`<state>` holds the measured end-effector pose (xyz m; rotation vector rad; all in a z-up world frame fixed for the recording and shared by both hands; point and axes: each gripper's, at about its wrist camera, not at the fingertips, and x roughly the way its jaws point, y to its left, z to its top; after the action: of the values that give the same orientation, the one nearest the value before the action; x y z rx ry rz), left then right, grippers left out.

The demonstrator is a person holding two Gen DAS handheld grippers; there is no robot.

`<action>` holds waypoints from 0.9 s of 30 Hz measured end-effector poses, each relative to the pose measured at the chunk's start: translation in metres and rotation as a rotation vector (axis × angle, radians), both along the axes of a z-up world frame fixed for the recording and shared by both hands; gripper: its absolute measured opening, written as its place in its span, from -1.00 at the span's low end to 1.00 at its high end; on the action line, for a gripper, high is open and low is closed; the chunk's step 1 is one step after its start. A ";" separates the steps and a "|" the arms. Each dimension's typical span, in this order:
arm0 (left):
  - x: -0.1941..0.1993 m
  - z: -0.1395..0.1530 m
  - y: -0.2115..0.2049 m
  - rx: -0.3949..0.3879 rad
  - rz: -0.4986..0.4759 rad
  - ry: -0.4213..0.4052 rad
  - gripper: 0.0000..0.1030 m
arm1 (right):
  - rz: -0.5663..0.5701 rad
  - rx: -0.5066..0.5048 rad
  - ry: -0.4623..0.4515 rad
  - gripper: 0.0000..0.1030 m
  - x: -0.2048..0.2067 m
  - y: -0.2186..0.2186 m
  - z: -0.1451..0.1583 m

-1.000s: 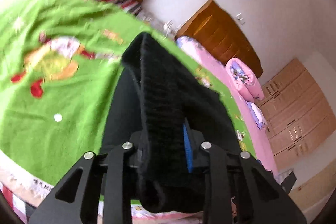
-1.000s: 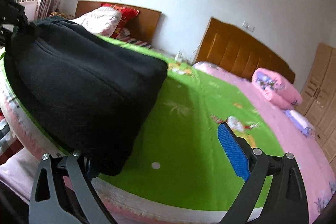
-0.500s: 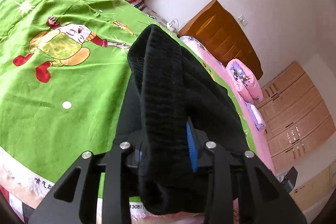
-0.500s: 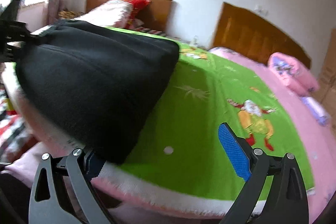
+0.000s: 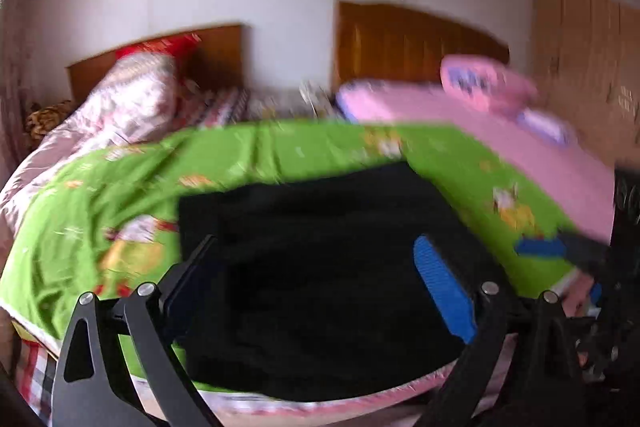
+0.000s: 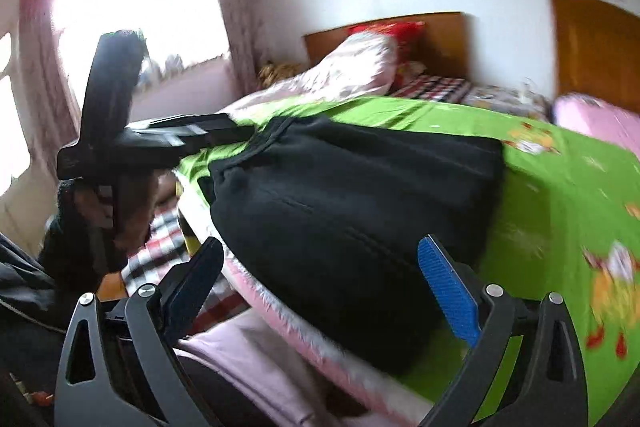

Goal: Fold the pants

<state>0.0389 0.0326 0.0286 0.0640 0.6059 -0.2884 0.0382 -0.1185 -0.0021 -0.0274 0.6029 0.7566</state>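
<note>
The folded black fleece pants [image 5: 320,267] lie centre frame on the green cartoon-print blanket [image 5: 280,151]. The left gripper [image 5: 320,279] is opening around nothing; the right gripper [image 6: 324,283] is wide apart, empty.

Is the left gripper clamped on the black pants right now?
No. The left gripper has its fingers spread wide and opening, clear of the folded pants lying on the green blanket.

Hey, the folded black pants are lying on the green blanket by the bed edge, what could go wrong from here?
The pants lie close to the bed's near edge on the green blanket, and part seems to overhang, so they might slide off. The left claw is opening with its fingers on either side of the fabric; pulling back could snag and undo the fold. The right claw hangs open just short of the pants and could nudge them.
</note>
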 end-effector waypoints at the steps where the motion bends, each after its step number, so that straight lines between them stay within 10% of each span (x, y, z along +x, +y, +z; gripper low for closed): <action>1: 0.006 -0.009 -0.006 0.010 -0.011 0.035 0.88 | 0.005 -0.044 0.017 0.84 0.006 0.011 -0.006; 3: 0.025 -0.038 -0.010 0.045 0.001 0.160 0.88 | 0.020 -0.128 0.078 0.88 0.011 0.025 -0.021; 20: 0.011 -0.036 -0.002 0.045 -0.030 0.132 0.93 | 0.126 -0.039 0.167 0.87 -0.002 -0.016 -0.016; 27: 0.033 -0.029 -0.001 -0.023 -0.062 0.148 0.93 | 0.231 0.233 0.244 0.89 0.101 -0.027 0.039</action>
<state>0.0716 0.0315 -0.0002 0.0398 0.7484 -0.3625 0.1390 -0.1456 0.0365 0.2154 0.7477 1.0602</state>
